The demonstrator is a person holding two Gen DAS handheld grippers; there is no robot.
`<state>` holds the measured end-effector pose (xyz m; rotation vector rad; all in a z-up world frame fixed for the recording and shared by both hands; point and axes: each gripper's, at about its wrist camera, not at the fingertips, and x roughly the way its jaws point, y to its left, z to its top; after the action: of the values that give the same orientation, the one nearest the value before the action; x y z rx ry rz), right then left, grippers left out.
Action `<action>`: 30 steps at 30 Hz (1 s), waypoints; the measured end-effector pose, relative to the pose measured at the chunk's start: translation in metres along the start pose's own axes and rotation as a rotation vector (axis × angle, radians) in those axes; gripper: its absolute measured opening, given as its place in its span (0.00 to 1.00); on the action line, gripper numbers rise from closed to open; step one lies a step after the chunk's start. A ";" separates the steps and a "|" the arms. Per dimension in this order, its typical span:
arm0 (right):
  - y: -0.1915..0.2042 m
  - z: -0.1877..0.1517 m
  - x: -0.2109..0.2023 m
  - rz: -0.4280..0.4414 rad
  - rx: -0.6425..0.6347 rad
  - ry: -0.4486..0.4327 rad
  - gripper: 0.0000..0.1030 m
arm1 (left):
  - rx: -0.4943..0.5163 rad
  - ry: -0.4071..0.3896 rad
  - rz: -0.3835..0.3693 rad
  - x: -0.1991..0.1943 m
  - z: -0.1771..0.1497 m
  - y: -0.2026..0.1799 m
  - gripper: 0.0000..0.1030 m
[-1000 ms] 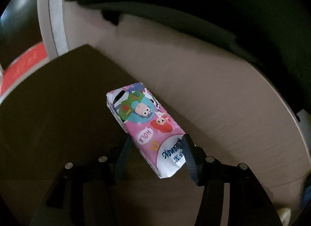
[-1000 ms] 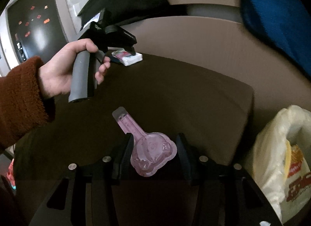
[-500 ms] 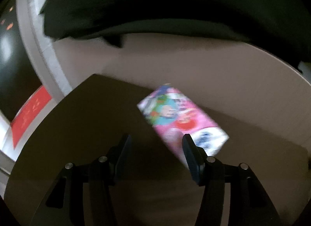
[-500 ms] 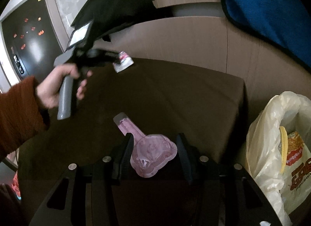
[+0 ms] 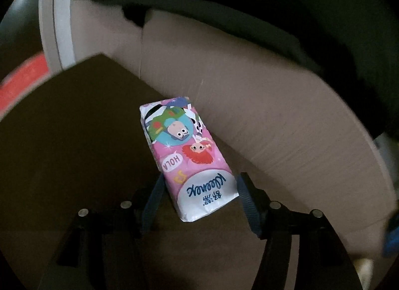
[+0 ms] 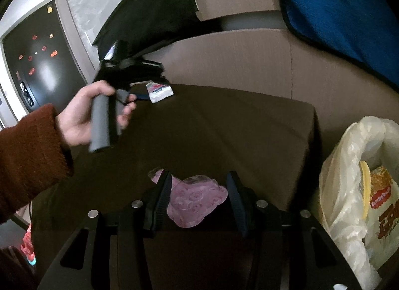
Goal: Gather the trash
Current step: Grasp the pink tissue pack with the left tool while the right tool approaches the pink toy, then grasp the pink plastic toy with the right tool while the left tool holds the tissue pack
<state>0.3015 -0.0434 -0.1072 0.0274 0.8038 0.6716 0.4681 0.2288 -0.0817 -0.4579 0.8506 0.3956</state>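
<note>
Left wrist view puts the tissue pack [image 5: 187, 157] right where I want it: its near white end sits between my left gripper [image 5: 198, 202] fingers, which stand spread on either side of it, the right pad close to touching and the left one a little apart. The pack lies at the back edge of the dark brown table [image 5: 74, 152], against the tan sofa [image 5: 261, 105]. From the right wrist view, my right gripper [image 6: 198, 199] is likewise spread, straddling a pink plastic wrapper [image 6: 197, 200] with neither pad clearly pressing on it, and the lined trash bin [image 6: 354, 177] waits just off the table's right side with some rubbish already inside. I judge both grasps to be the step in hand, nothing being lifted yet. Next, I reckon each tool needs squeezing shut squarely on its piece, then a lift and a swing to the bin; the wrapper looks thin and crushable, so it may slip. I cannot tell whether the wrapper's long tail is caught under the left finger, since that finger hides it. Beyond the sofa, the dark shapes are too murky to name, and the bin's far side is cut off by the frame edge.
</note>
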 end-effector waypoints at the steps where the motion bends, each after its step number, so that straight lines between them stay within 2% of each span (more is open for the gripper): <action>1: -0.002 -0.001 0.000 -0.003 0.004 0.002 0.42 | 0.013 -0.014 0.036 0.001 -0.001 -0.007 0.61; 4: -0.003 -0.005 -0.002 -0.009 0.014 0.004 0.42 | 0.017 -0.021 0.107 0.001 -0.003 -0.018 0.64; 7: -0.004 -0.009 -0.005 -0.011 0.011 0.004 0.43 | 0.003 -0.015 0.133 0.003 0.002 -0.019 0.65; 9: -0.003 -0.010 -0.005 -0.015 0.004 0.005 0.44 | 0.030 0.004 0.126 0.003 0.004 -0.020 0.64; 12: -0.003 -0.011 -0.007 -0.003 -0.006 0.000 0.53 | 0.077 0.018 0.082 -0.010 -0.007 -0.005 0.59; 16: 0.002 -0.006 -0.006 0.034 -0.064 0.009 0.58 | 0.151 0.050 0.013 -0.024 -0.019 0.016 0.53; 22: 0.018 -0.002 0.015 -0.004 -0.202 0.101 0.60 | 0.246 0.105 -0.101 -0.077 -0.059 0.063 0.51; 26: 0.028 -0.001 0.024 -0.028 -0.208 0.140 0.61 | 0.338 0.080 -0.147 -0.119 -0.094 0.086 0.51; 30: 0.047 -0.004 0.021 0.069 -0.172 0.180 0.62 | 0.350 0.103 -0.204 -0.139 -0.124 0.109 0.51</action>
<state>0.2840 0.0045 -0.1107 -0.1635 0.9180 0.8149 0.2529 0.2329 -0.0677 -0.2378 0.9413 0.0319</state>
